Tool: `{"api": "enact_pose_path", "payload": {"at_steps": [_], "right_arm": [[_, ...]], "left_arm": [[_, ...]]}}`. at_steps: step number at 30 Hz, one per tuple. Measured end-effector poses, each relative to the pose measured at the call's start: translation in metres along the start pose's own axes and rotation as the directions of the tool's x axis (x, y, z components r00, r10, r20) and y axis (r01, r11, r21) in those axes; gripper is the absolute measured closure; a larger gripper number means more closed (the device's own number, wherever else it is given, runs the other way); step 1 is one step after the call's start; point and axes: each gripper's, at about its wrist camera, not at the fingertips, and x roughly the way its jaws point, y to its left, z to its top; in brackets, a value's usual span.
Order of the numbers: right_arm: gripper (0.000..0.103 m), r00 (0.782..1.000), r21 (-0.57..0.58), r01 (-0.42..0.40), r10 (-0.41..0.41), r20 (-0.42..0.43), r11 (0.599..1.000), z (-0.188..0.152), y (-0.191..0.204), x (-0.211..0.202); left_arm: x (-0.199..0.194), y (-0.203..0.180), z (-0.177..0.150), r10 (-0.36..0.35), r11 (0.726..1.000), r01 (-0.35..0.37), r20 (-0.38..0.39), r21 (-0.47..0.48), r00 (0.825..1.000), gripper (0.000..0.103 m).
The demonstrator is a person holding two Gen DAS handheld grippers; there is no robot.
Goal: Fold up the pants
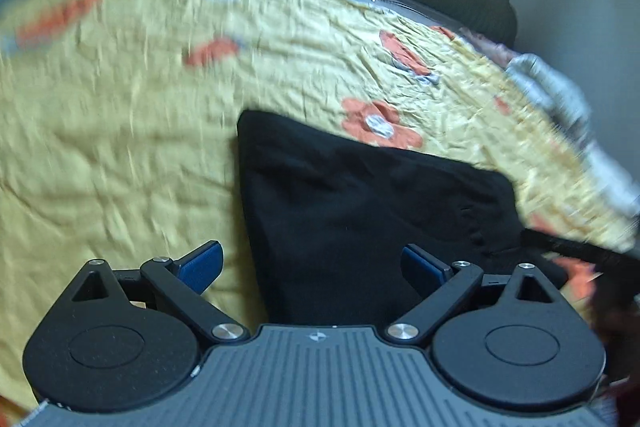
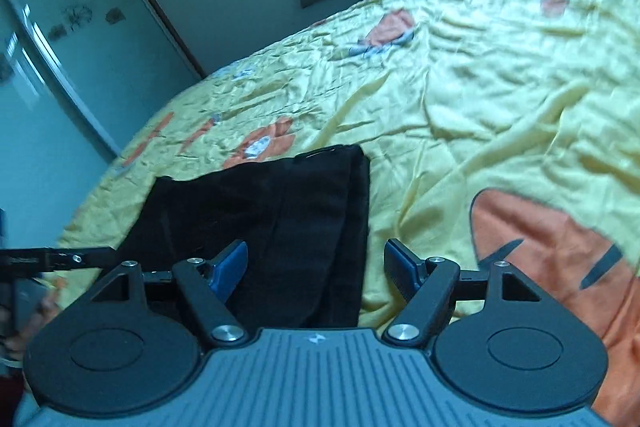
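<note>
One pair of black pants (image 1: 360, 203), folded into a compact stack, is seen lying on the bed's yellow bedspread (image 1: 120, 131) with orange flowers. The left claw (image 1: 312, 263) is held over the near edge of the pants, jaws apart, nothing gripped. The right claw (image 2: 316, 263) is held over their right edge, jaws likewise apart and empty. Two claws are counted.

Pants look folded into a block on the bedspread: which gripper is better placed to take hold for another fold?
Probably left. The left gripper is open with the black pants filling the gap ahead. The right gripper, also open, straddles only their edge, half over the yellow bedspread.
</note>
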Motion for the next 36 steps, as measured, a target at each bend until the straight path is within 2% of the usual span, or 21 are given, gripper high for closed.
{"api": "enact_pose_path", "payload": {"at_steps": [2, 4, 5, 6, 10, 13, 15, 17, 18, 19, 20, 21, 23, 24, 28, 31, 36], "right_arm": [[0.026, 0.995, 0.036, -0.094, 0.095, -0.038, 0.995, 0.003, -0.008, 0.003], [0.026, 0.988, 0.049, -0.137, 0.140, -0.070, 0.989, 0.006, -0.013, 0.008], [0.020, 0.980, 0.051, -0.175, 0.179, -0.085, 0.983, 0.007, -0.017, 0.008], [0.013, 0.969, 0.062, -0.223, 0.228, -0.097, 0.973, 0.009, -0.021, 0.011], [0.010, 0.917, 0.146, -0.366, 0.383, -0.112, 0.919, 0.019, -0.036, 0.023], [0.010, 0.907, 0.162, -0.387, 0.406, -0.109, 0.908, 0.026, -0.034, 0.034], [0.010, 0.918, 0.140, -0.365, 0.381, -0.112, 0.920, 0.029, -0.026, 0.042], [0.013, 0.928, 0.104, -0.340, 0.351, -0.124, 0.935, 0.031, -0.018, 0.049], [0.023, 0.933, 0.091, -0.326, 0.336, -0.126, 0.941, 0.031, -0.016, 0.051], [0.034, 0.941, 0.088, -0.304, 0.313, -0.128, 0.949, 0.030, -0.016, 0.052], [0.060, 0.952, 0.090, -0.265, 0.275, -0.131, 0.960, 0.029, -0.016, 0.053], [0.063, 0.959, 0.092, -0.242, 0.252, -0.130, 0.966, 0.027, -0.017, 0.053], [0.066, 0.966, 0.091, -0.226, 0.235, -0.107, 0.970, 0.022, -0.016, 0.049], [0.068, 0.972, 0.075, -0.207, 0.214, -0.098, 0.975, 0.020, -0.012, 0.047], [0.072, 0.990, -0.019, -0.135, 0.134, -0.053, 0.991, 0.015, 0.015, 0.034], [0.074, 0.993, -0.101, -0.115, 0.114, -0.016, 0.988, 0.020, 0.038, 0.023], [0.073, 0.988, -0.200, -0.149, 0.153, 0.005, 0.968, 0.041, 0.070, 0.024]], "left_arm": [[0.005, 0.018, 0.001, -0.088, 0.992, 0.085, -0.028, -0.095, 0.996, 0.007], [0.008, 0.030, 0.002, -0.155, 0.975, 0.149, -0.021, -0.164, 0.988, 0.007], [0.009, 0.034, 0.003, -0.190, 0.967, 0.185, -0.015, -0.175, 0.982, 0.006], [0.012, 0.036, 0.004, -0.229, 0.958, 0.222, -0.019, -0.179, 0.973, 0.006], [0.023, 0.039, 0.006, -0.338, 0.924, 0.325, -0.034, -0.199, 0.941, 0.002], [0.029, 0.040, 0.007, -0.370, 0.907, 0.354, -0.031, -0.231, 0.928, 0.003], [0.032, 0.039, 0.007, -0.382, 0.895, 0.363, -0.026, -0.261, 0.924, 0.003], [0.035, 0.035, 0.007, -0.371, 0.899, 0.353, -0.022, -0.258, 0.928, 0.011], [0.036, 0.031, 0.008, -0.347, 0.911, 0.331, -0.023, -0.246, 0.938, 0.016], [0.036, 0.028, 0.007, -0.313, 0.926, 0.299, -0.023, -0.231, 0.949, 0.030], [0.035, 0.025, 0.007, -0.268, 0.942, 0.257, -0.023, -0.217, 0.963, 0.049], [0.035, 0.022, 0.006, -0.221, 0.957, 0.212, -0.023, -0.198, 0.975, 0.057], [0.034, 0.017, 0.003, -0.176, 0.971, 0.172, -0.011, -0.168, 0.984, 0.070], [0.033, 0.016, 0.001, -0.167, 0.973, 0.165, -0.002, -0.163, 0.986, 0.071], [0.023, 0.004, -0.001, -0.127, 0.986, 0.131, 0.046, -0.100, 0.991, 0.087], [0.008, -0.004, 0.001, -0.122, 0.990, 0.128, 0.097, -0.052, 0.988, 0.087], [-0.018, -0.005, 0.010, -0.101, 0.994, 0.105, 0.182, -0.012, 0.978, 0.087]]}}
